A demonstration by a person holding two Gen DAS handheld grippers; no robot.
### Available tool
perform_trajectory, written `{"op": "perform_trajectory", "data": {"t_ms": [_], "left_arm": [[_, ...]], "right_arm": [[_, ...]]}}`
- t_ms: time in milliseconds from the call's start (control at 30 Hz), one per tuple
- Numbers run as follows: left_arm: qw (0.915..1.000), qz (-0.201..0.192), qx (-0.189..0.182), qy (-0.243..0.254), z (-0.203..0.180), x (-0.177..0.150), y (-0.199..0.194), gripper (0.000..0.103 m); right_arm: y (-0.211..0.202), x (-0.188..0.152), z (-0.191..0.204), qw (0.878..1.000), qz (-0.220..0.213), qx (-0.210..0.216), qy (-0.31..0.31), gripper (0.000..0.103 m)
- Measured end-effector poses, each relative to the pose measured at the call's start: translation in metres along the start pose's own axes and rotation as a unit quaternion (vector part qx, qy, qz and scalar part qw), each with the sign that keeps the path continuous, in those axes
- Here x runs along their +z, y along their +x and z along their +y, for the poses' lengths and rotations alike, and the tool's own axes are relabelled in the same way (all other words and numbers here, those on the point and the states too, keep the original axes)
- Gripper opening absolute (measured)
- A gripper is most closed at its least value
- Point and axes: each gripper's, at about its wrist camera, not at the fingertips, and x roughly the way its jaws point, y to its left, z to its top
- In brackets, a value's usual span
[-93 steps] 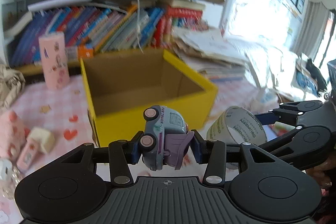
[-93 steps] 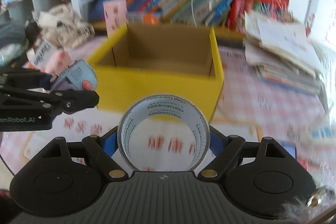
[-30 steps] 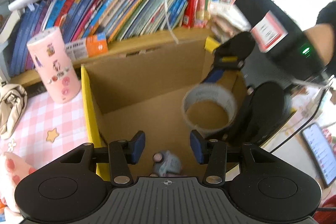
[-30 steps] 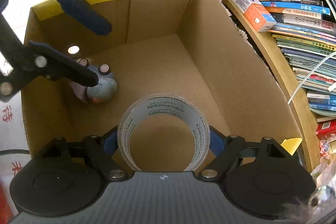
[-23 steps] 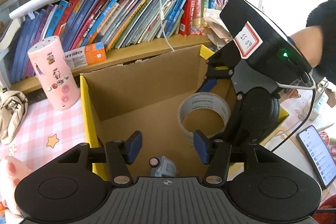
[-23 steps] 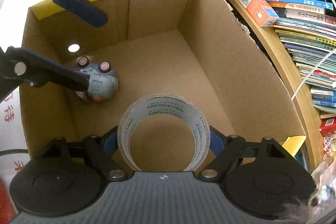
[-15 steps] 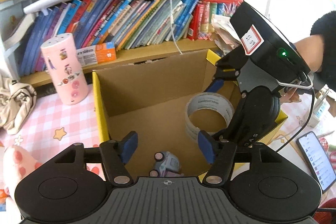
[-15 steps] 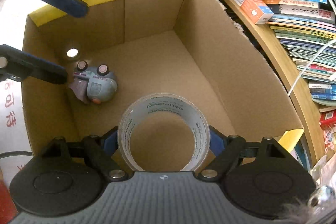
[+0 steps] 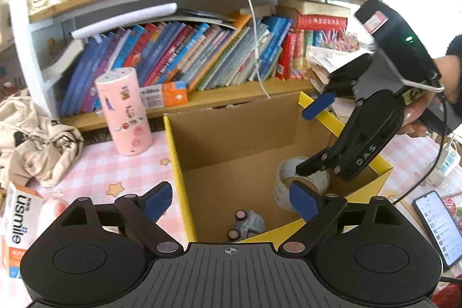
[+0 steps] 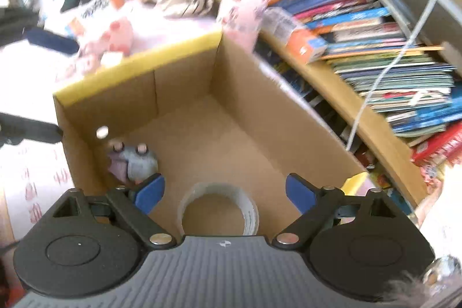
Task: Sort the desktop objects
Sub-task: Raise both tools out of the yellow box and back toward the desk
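My left gripper point(image 9: 231, 199) is spread wide with nothing between its blue pads, hanging over the near rim of the yellow cardboard box with a plain brown inside point(image 9: 176, 152). Just below and ahead of its fingertips, the small grey-blue toy car with pink wheels point(image 9: 247, 224) lies on its side on the box floor, near the front wall. My right gripper point(image 10: 222, 192) is also fully parted and empty, held above the box. The roll of clear packing tape point(image 10: 221, 208) stands on edge on the floor directly beneath and between its fingers, apparently free of both pads, though this view is smeared with motion blur. Left of that gripper, in the box corner, lies the same car.
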Motion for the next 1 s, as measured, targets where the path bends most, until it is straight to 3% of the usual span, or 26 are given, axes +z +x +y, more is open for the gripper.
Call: {"op": "perform_trajectory", "data": {"t_ms": [333, 733, 1000], "left_arm": [[0.9996, -0.026, -0.006, -0.006, 0.002, -0.006, -0.022, 0.094], [0.9975, -0.045, -0.055, 0.006, 0.010, -0.023, -0.047, 0.094], [0.9956, -0.048, -0.080, 0.007, 0.037, -0.043, -0.071, 0.096]], "right_arm": [[-0.055, -0.011, 0.025, 0.995, -0.070, -0.036, 0.068, 0.093], [-0.095, -0.033, 0.078, 0.983, -0.083, -0.087, 0.138, 0.093], [-0.106, -0.044, 0.123, 0.966, -0.072, -0.125, 0.213, 0.094]]}}
